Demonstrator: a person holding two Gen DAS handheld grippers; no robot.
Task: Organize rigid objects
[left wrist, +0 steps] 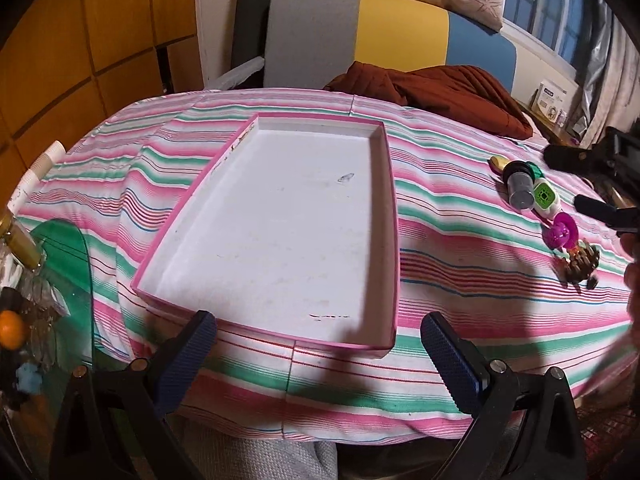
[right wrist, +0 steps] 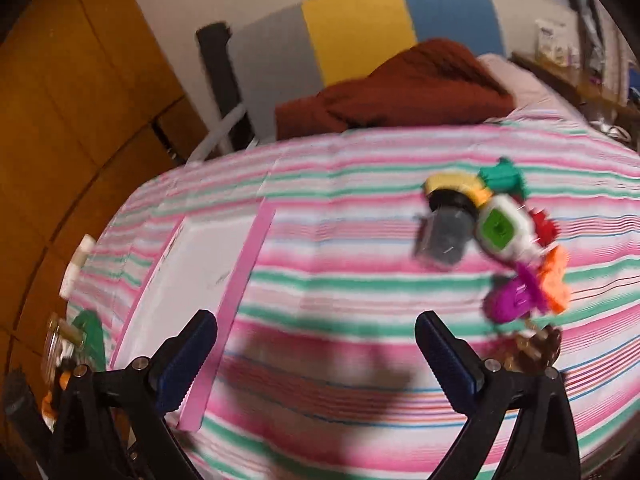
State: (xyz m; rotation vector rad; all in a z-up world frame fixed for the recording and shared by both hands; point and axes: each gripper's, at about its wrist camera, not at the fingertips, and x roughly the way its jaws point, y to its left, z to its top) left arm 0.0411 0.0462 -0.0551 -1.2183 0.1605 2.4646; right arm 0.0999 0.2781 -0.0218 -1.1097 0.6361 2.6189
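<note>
Hovering over the striped table (left wrist: 460,280), the left tool (left wrist: 318,354) is gaping empty before the pink tray (left wrist: 390,216); the right tool (right wrist: 316,354) is also spread wide, empty, with the toys (right wrist: 500,232) clustered right of the tray.

A tabletop covered by a pink, green and white striped cloth (left wrist: 460,240) carries a shallow pink-rimmed white cardboard tray (left wrist: 280,232) at the left and a cluster of small colourful plastic toys (left wrist: 540,200) at the right, well apart.

Wood cabinets (left wrist: 80,40) left; window (left wrist: 560,4) right.
</note>
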